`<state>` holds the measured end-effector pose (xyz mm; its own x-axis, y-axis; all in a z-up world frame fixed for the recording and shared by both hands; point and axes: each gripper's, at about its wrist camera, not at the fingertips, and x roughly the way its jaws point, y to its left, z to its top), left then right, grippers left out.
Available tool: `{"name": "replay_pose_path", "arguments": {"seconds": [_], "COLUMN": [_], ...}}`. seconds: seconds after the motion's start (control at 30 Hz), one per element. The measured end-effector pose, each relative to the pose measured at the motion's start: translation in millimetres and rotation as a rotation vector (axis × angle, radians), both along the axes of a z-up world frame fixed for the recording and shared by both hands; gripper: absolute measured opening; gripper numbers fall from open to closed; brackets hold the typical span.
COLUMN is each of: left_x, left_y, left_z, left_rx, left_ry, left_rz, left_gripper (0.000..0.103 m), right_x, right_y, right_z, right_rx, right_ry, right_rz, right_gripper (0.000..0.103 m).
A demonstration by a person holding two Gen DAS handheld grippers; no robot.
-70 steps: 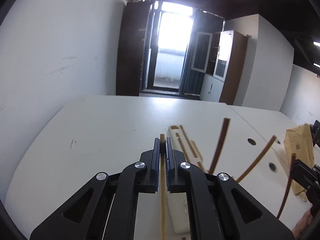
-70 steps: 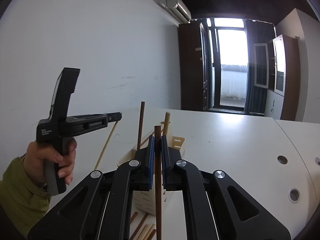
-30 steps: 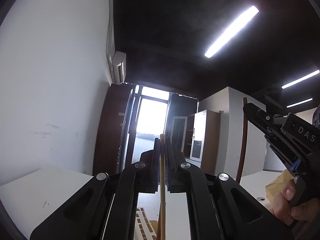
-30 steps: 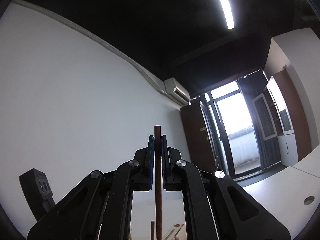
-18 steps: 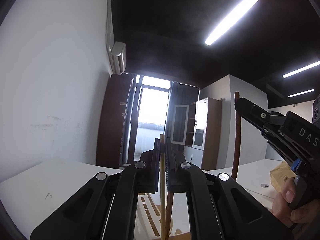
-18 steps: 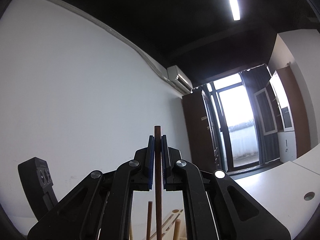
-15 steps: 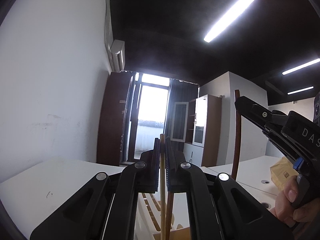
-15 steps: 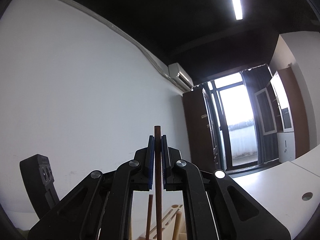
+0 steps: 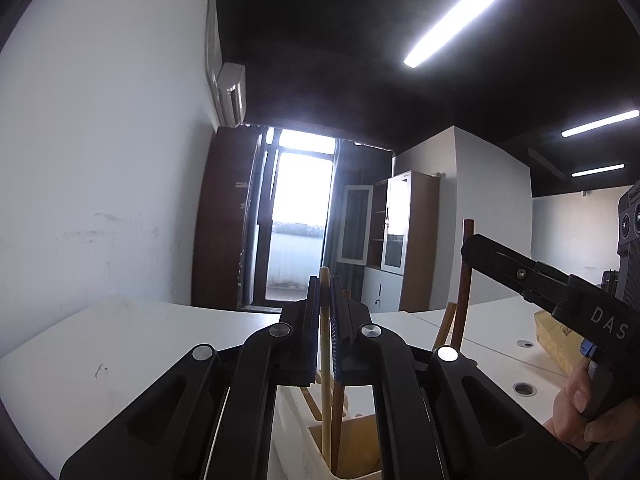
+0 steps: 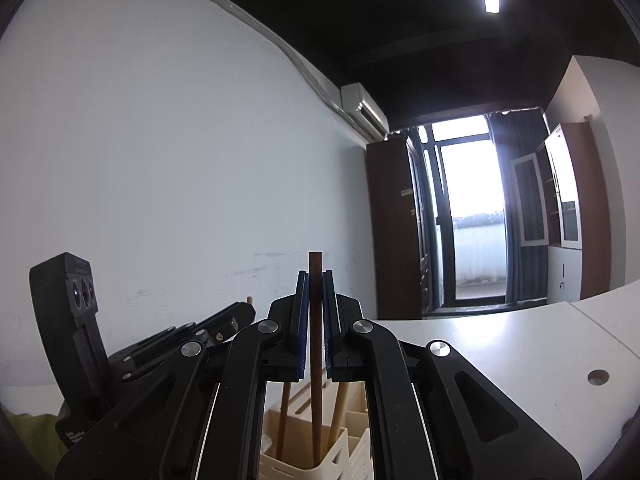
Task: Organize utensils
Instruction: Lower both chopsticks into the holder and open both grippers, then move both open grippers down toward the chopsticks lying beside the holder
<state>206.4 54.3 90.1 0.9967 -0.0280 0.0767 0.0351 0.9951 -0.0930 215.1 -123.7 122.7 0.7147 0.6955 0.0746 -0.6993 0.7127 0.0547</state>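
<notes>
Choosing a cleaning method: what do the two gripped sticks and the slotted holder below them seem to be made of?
Light stick: probably bamboo or pale wood, matte, unpainted tan.
Dark stick: likely stained or dark wood, even brown with a slight sheen; grain too blurred to confirm.
Holder: looks like moulded plastic, cream, smooth, with thin uniform walls and cut-out slots.

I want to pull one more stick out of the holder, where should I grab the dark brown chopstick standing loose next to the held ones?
Grip the loose dark chopstick on its upper shaft, from above: it stands nearly upright in the cream holder, with only its upper part clear.
</notes>
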Motion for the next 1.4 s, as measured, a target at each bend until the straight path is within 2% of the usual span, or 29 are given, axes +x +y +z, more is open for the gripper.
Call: {"name": "replay_pose_path", "arguments": {"seconds": [0.53, 0.73, 0.83, 0.93, 1.33, 1.4], "left_x": [-10.8, -19.7, -25.0, -29.5, -44.6, -49.6], "left_y": [-1.2, 3.5, 6.8, 8.3, 5.3, 4.1], "left_z": [-4.5, -3.2, -2.2, -2.2, -1.9, -2.3], "left_rx": [0.043, 0.035, 0.026, 0.022, 0.037, 0.038], "left_ry": [0.058, 0.066, 0.073, 0.085, 0.167, 0.173], "left_rz": [-0.028, -0.023, -0.021, -0.008, 0.027, 0.012], "left_gripper": [0.005, 0.014, 0.015, 0.017, 0.027, 0.027], "right_x": [8.9, 7.5, 5.4, 3.5, -0.8, -2.4], "right_y": [-0.3, -6.9, -10.1, -12.8, -24.7, -25.9], "right_z": [-10.6, -6.6, -4.2, -4.0, -1.6, -2.8], "right_rx": [-0.104, -0.102, -0.101, -0.099, -0.109, -0.118], "right_ry": [0.117, 0.128, 0.127, 0.127, 0.139, 0.143], "right_rz": [0.012, 0.020, 0.018, 0.017, -0.021, -0.026], "right_gripper": [0.008, 0.008, 0.009, 0.019, 0.024, 0.029]}}
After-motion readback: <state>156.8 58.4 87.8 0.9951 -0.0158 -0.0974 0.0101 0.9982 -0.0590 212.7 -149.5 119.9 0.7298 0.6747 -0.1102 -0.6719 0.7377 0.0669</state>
